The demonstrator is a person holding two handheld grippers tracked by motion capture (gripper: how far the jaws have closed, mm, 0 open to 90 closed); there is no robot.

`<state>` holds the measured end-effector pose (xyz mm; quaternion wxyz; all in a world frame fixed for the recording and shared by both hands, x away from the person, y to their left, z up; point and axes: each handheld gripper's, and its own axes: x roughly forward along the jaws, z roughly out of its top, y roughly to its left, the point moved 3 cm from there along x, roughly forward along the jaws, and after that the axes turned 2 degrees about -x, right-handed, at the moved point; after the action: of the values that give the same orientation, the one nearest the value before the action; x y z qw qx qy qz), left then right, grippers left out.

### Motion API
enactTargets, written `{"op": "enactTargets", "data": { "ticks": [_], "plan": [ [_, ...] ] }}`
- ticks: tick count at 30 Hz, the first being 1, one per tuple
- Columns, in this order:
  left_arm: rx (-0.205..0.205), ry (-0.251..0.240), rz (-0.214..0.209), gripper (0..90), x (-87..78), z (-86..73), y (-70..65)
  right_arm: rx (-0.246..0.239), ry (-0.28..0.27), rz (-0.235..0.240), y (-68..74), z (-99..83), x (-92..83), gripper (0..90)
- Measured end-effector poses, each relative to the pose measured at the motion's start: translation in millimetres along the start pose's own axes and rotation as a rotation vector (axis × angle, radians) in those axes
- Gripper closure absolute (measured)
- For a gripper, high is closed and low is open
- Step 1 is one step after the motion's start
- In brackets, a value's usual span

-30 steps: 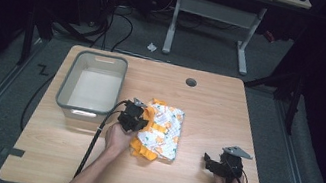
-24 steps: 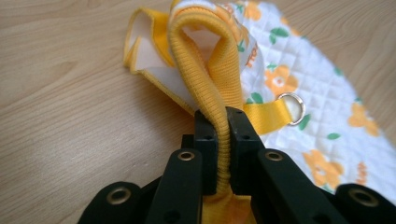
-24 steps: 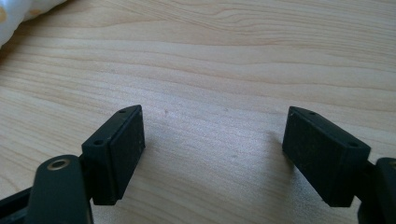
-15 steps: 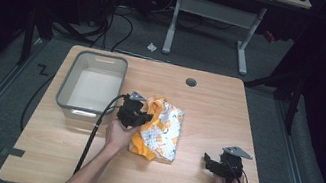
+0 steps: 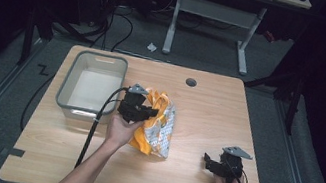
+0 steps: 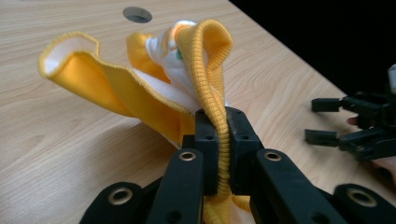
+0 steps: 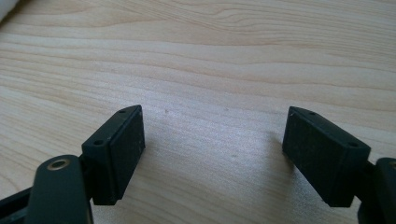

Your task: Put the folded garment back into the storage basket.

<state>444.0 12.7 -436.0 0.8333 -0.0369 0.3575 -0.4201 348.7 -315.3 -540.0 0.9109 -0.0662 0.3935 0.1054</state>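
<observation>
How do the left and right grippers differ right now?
The left gripper is shut on the yellow cloth's ribbed hem; the right gripper is open with nothing between its jaws. The left is lifting the cloth beside the grey bin; the right sits low over bare table near the front edge. Both are black and hand-held.

Black grippers (image 5: 144, 112), brass-ringed screw holes, grey three-cornered plates, black trailing cables.

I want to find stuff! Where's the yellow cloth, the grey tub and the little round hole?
yellow cloth (image 5: 156, 130), high view, its printed middle.
grey tub (image 5: 67, 88), high view, its left wall.
round hole (image 5: 191, 82), high view, its centre.
</observation>
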Motion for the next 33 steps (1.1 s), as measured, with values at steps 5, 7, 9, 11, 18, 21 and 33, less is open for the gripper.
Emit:
{"op": "enactTargets", "data": {
  "ticks": [5,7,9,11,18,21,33],
  "plan": [
    [0.002,-0.011,-0.004,85.4,-8.3,5.9,-1.1,0.000,0.000,0.000,0.0,0.0,0.0,21.3],
    [0.005,-0.016,-0.006,85.4,-12.0,8.6,-1.2,0.000,0.000,0.000,0.0,0.0,0.0,21.3],
    [-0.003,-0.029,-0.014,85.4,-15.5,11.0,-0.7,0.000,0.000,0.000,0.0,0.0,0.0,21.2],
    [-0.011,-0.034,-0.021,85.4,-18.6,11.9,0.9,0.000,0.000,0.000,0.0,0.0,0.0,21.2],
    [-0.031,-0.047,-0.025,85.4,-27.1,13.8,4.8,0.000,0.000,0.000,0.0,0.0,0.0,21.2],
    [-0.019,-0.041,-0.015,85.4,-30.6,16.2,5.2,0.000,0.000,0.000,0.0,0.0,0.0,21.2],
    [0.016,-0.055,0.016,85.3,-51.0,33.5,3.5,0.001,0.000,0.000,0.0,0.0,0.0,21.2]
  ]
}}
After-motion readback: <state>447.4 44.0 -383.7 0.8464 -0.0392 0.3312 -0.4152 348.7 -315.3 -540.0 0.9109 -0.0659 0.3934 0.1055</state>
